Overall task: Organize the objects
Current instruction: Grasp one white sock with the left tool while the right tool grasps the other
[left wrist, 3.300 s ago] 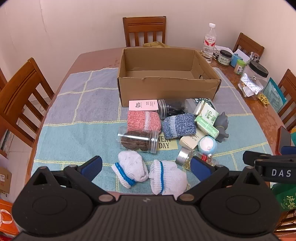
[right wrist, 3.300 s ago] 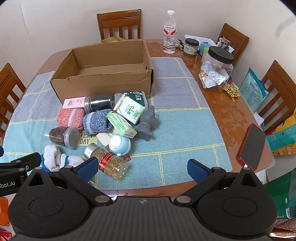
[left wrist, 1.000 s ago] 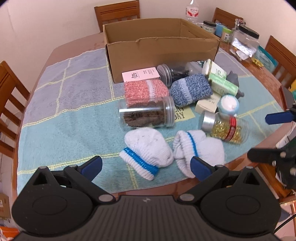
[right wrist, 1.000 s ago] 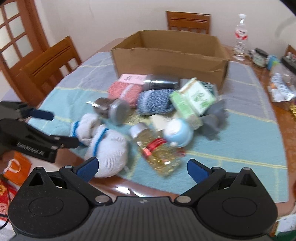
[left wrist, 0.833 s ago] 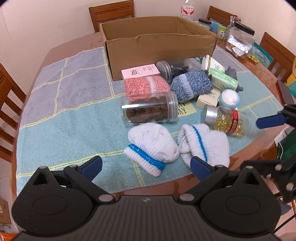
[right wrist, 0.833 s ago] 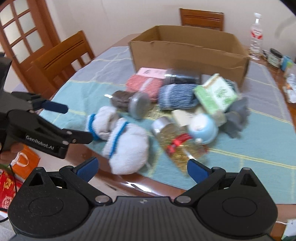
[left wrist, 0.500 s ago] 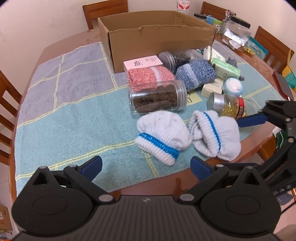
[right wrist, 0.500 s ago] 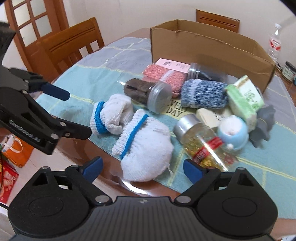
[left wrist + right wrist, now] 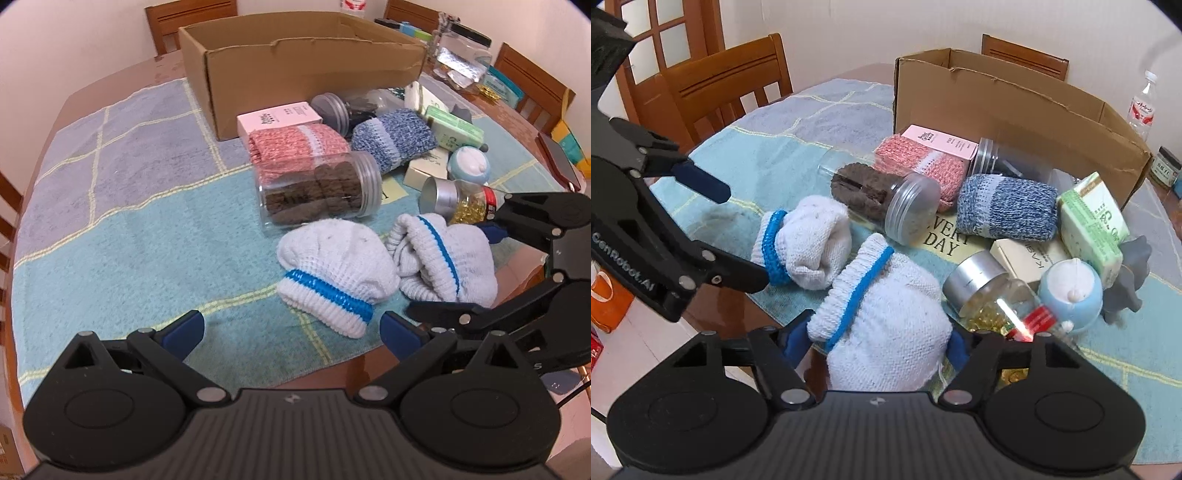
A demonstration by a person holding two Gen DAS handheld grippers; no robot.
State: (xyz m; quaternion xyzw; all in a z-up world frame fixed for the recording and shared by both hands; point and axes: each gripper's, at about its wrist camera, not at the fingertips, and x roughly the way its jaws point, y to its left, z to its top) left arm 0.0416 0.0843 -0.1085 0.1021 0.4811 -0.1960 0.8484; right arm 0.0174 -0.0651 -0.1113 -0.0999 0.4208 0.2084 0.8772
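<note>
Right gripper (image 9: 875, 347), blue-padded jaws set on either side of a rolled white sock bundle with a blue band (image 9: 886, 321) but apparently not yet squeezing it; the bundle lies directly ahead of this tool at the near table edge, its long axis running away from the camera toward the open brown cardboard box (image 9: 1015, 107). Left gripper (image 9: 291, 328), jaws spread wide and holding nothing, faces the second white blue-banded sock bundle (image 9: 332, 266), just beyond its tips (neither pad touches it). Each arm is thus nearer its own bundle; the box stands well behind the clutter on the checked blue cloth (image 9: 129, 221).
</note>
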